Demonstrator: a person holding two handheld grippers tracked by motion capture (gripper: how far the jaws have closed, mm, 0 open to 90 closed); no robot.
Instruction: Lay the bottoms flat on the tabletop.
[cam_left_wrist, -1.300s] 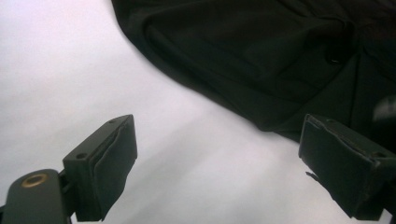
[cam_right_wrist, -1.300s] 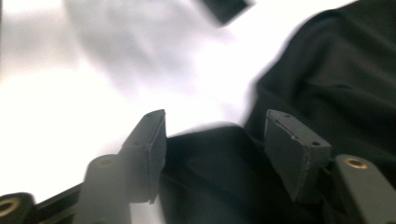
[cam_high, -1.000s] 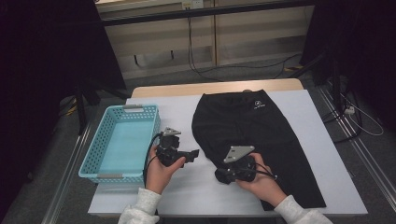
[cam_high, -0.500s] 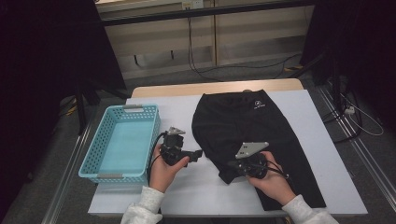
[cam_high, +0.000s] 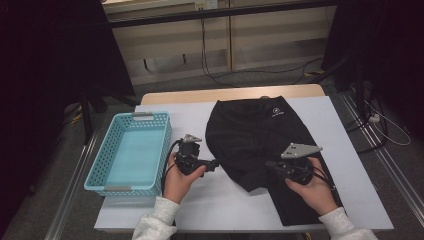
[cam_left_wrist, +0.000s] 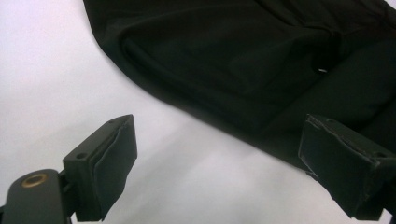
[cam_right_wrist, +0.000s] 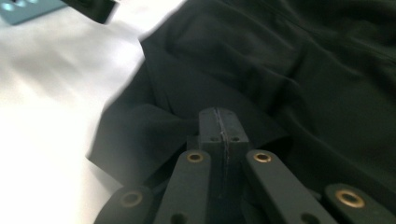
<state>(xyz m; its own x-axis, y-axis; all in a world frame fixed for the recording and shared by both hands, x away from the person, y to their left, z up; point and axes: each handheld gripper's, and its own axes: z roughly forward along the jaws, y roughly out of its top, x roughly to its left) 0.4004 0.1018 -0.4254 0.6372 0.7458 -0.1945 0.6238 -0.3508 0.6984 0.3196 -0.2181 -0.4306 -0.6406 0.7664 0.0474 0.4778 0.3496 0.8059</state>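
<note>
A: State the layout, largest item first.

B: The bench (cam_high: 210, 210) carries everything. Its top is white, with a wooden strip along the far edge.

A: Next?

B: The garment (cam_high: 260, 135), black, lies spread flat on the bench, right of centre. A small white logo (cam_high: 275, 112) sits near its far end. Its near left corner is bunched into a fold; the near right part runs under the person's right hand.

A: And the basket?

B: The basket (cam_high: 165, 145), light blue plastic with perforated walls, stands at the left of the bench, well apart from the garment.

A: Left hand-held gripper?

B: The left hand-held gripper (cam_high: 214, 164) lies between basket and garment, pointing at the garment's left edge. In the left gripper view its jaws stand wide apart, with white bench and the garment's edge (cam_left_wrist: 219, 121) between and beyond them. The pads (cam_left_wrist: 116, 163) press on nothing.

A: Right hand-held gripper?

B: The right hand-held gripper (cam_high: 270, 165) lies over the garment's near part, a grey plate (cam_high: 299, 150) on top. In the right gripper view its jaws are together, pad against pad, having just finished closing. The folded cloth (cam_right_wrist: 154, 130) lies right at the tips; whether any of it is caught between the pads cannot be told.
</note>
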